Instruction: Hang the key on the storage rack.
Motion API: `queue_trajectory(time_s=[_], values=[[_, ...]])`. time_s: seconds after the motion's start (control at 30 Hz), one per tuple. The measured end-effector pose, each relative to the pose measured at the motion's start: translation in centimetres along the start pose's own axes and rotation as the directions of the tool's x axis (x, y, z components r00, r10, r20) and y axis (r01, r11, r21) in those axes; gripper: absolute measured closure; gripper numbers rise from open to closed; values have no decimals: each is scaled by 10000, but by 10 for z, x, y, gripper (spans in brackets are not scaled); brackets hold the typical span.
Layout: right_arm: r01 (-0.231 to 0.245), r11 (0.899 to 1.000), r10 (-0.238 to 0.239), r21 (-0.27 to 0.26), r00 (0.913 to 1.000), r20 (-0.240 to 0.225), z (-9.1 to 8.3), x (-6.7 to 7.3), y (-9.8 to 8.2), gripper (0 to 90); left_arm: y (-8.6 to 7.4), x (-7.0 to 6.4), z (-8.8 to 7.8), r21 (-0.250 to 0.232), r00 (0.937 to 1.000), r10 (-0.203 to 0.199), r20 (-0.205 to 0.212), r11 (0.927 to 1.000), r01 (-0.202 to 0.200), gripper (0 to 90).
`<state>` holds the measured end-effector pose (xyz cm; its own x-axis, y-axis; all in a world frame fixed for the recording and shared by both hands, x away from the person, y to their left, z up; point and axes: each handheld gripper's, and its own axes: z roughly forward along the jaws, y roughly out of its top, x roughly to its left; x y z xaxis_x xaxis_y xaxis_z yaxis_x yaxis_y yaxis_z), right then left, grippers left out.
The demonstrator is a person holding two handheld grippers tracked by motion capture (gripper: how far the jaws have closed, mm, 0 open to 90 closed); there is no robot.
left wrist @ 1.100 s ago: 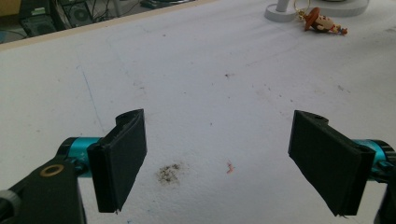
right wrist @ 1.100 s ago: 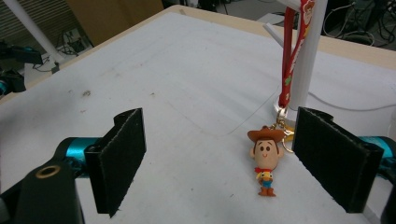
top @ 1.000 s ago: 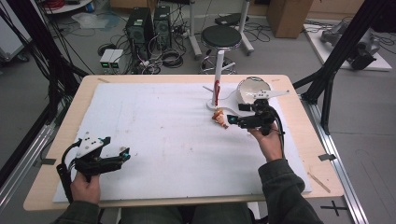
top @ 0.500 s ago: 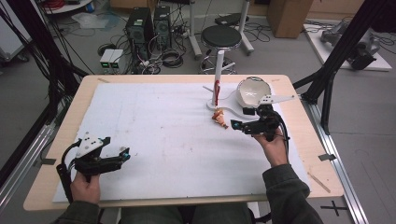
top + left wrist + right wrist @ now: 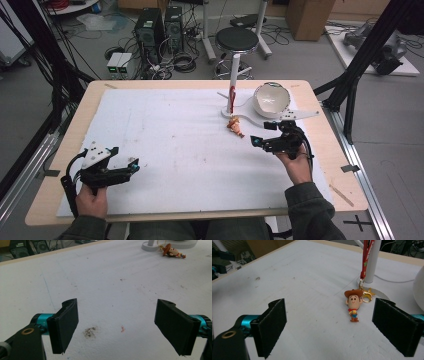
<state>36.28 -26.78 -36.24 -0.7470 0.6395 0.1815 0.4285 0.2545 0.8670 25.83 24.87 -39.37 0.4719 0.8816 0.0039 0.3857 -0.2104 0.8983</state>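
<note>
A small cowboy figure keychain [image 5: 353, 305] lies on the white mat, joined by a gold clasp to a red lanyard [image 5: 365, 258] that hangs on a white post [image 5: 233, 85]. In the high view the figure [image 5: 234, 124] rests beside the post's round base. My right gripper [image 5: 259, 142] is open a short way to the right of the figure, jaws pointing left, with nothing between them. My left gripper [image 5: 131, 165] is open near the table's front left, empty, hovering over bare mat. From the left gripper view the figure [image 5: 172, 251] appears far off.
A white bowl [image 5: 271, 99] sits on a flat white stand [image 5: 300, 114] at the back right, just behind my right hand. The white mat [image 5: 175, 145] covers most of the wooden table [image 5: 48, 172]. A stool and computer towers stand on the floor beyond.
My right gripper has drawn back from the figure toward the front right. The figure stays on the mat by the post. The left gripper has not moved.
</note>
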Motion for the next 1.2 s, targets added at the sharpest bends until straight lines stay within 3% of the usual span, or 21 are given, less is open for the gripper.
queue_trajectory(time_s=[0.6,1.2], values=[[40,9999,-45,129,9990,438,-15,-1,-21,109,-1,0,-1,-30,10000,-37,88,10000,37,198],[-65,9999,61,107,9992,404,-27,-1,-40,109,-4,2,-1,128,9998,-116,161,9999,114,198]])
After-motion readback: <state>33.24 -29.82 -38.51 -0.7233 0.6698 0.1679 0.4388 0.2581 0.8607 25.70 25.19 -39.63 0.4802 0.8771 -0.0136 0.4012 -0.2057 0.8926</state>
